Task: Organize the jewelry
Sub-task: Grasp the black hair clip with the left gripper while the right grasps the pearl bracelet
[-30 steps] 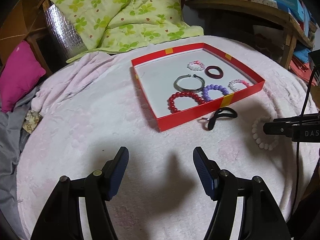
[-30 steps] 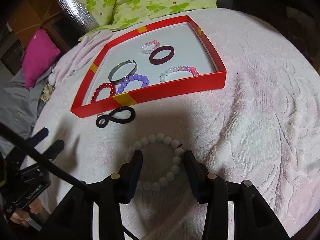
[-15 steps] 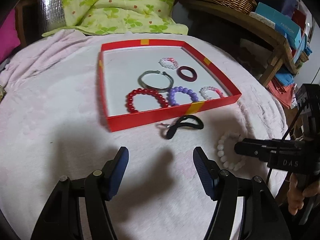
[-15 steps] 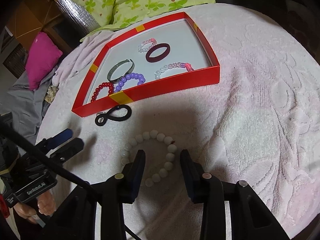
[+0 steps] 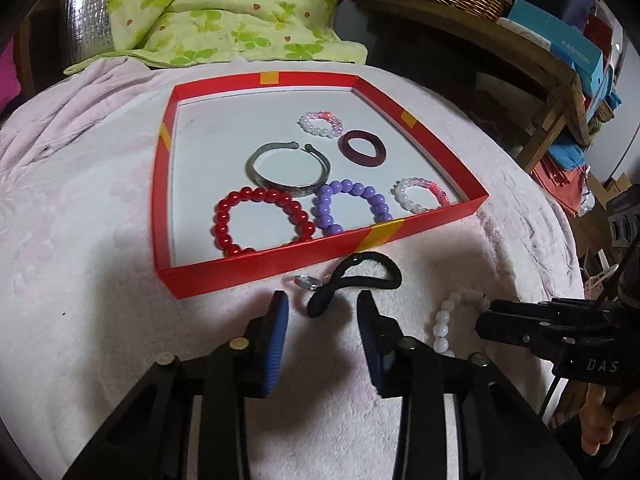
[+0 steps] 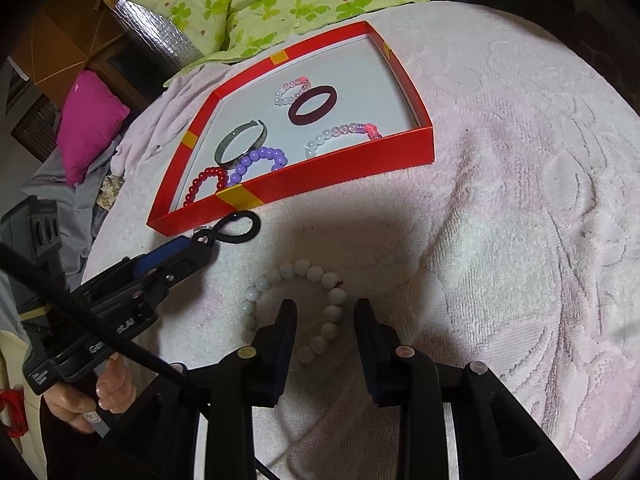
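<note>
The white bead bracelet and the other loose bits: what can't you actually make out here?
- White bead bracelet: near beads hidden behind the right gripper fingers; in the left wrist view the right gripper's body covers part of it.
- Small silver piece beside the black hair tie: too small to identify.
- Red bead bracelet: near edge cut off by the red tray wall.

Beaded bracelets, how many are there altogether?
5. Four lie in the red tray: red, purple, and two pink-white ones, far and right. A white one lies outside on the blanket.
</note>
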`<state>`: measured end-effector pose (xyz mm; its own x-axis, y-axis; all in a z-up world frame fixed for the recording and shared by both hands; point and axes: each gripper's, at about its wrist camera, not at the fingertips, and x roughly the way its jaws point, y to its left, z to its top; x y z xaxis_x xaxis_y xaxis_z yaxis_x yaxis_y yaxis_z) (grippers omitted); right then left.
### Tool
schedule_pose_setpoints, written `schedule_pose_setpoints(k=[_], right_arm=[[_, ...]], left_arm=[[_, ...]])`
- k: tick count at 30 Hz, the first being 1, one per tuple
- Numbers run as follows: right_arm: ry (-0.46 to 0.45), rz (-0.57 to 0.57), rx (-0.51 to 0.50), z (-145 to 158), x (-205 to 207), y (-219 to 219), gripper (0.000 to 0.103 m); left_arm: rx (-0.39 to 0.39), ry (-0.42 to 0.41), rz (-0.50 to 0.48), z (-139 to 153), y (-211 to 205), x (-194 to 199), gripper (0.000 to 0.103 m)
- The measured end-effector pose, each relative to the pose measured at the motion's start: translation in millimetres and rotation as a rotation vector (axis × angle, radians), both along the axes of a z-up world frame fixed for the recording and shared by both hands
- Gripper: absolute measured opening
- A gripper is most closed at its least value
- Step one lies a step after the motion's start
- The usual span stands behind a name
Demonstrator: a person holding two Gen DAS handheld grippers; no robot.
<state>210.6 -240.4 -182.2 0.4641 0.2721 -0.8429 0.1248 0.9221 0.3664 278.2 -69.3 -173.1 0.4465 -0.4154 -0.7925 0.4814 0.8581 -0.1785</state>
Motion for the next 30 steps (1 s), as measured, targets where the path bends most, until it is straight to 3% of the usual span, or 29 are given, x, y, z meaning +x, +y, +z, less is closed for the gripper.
schedule_pose_setpoints(k=[7, 10, 15, 22, 30], right_arm=[[-0.002, 0.007, 0.0, -0.3, 0.6, -1.6, 0.033], [-0.006, 0.015, -0.024, 0.1, 0.9, 0.9, 0.029], [-0.012, 0.015, -0.068, 1.0, 1.1, 3.7, 0.012], [-0.038, 0.028, -0.142, 4.9, 2.0, 9.1, 0.011], [-0.072, -0.027, -0.143, 14.3, 4.8, -0.8, 0.011]], left_arm=[[0.003, -0.003, -0.034, -3.5, -8.3, -0.3, 0.012], [0.011, -0.007, -0.038, -4.6, -9.6, -1.9, 0.009], [0.012, -0.002, -0.039, -4.9, -7.4, -5.0, 0.006], [0.023, 0.005, -0.049, -0.1, 0.4, -14.5, 0.005], [0.026, -0.001, -0.033, 10.1, 21.2, -27.2, 0.005]])
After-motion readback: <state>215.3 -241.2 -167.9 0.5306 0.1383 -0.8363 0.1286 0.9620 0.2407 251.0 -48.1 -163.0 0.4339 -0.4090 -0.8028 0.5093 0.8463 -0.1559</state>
